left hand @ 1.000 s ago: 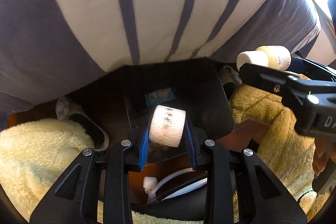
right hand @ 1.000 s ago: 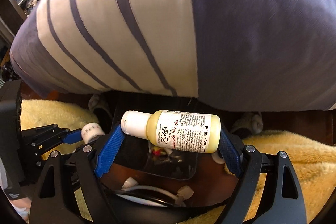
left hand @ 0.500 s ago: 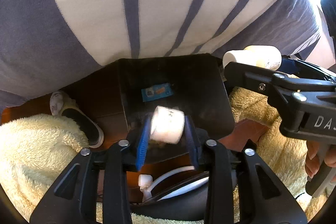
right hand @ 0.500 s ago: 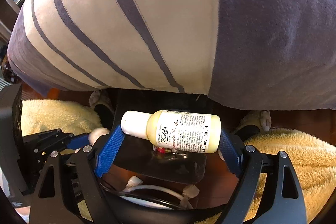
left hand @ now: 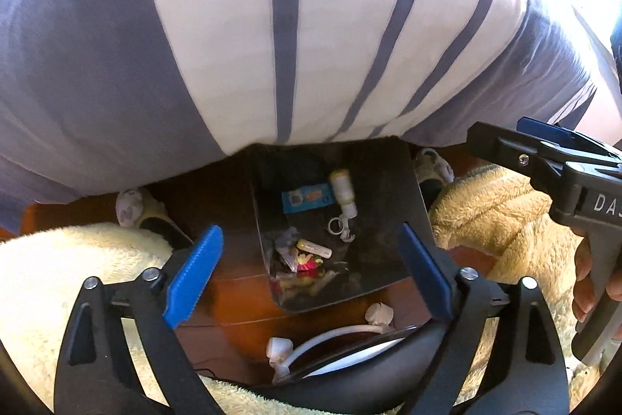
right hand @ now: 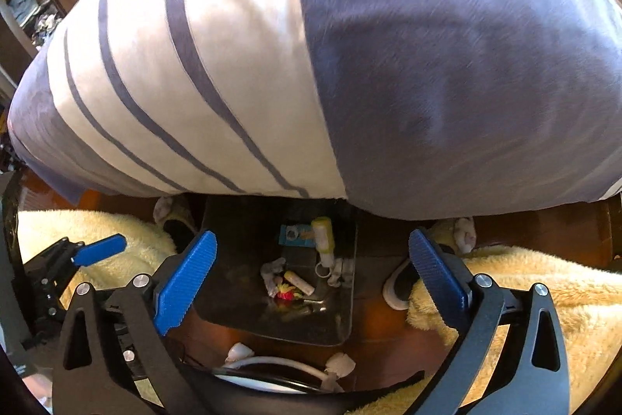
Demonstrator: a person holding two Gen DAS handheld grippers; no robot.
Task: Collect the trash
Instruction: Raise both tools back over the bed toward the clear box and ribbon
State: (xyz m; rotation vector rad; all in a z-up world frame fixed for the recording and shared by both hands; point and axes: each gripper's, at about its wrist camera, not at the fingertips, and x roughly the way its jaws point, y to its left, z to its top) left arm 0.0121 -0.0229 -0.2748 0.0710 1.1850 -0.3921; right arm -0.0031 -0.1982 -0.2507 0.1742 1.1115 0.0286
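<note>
Right wrist view: yellow bottle [right hand: 324, 235] lies lengthwise in bin [right hand: 352, 298], cap nearest.

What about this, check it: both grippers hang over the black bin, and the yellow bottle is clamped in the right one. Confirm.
Not clamped. The right gripper has its jaws opening with nothing between them, and the yellow bottle lies inside the black bin, as the right wrist view shows. Both grippers do hang over the bin.

Bright daylight upper right, glare on bedding [left hand: 311, 26]; fisheye warp, slight blur.
</note>
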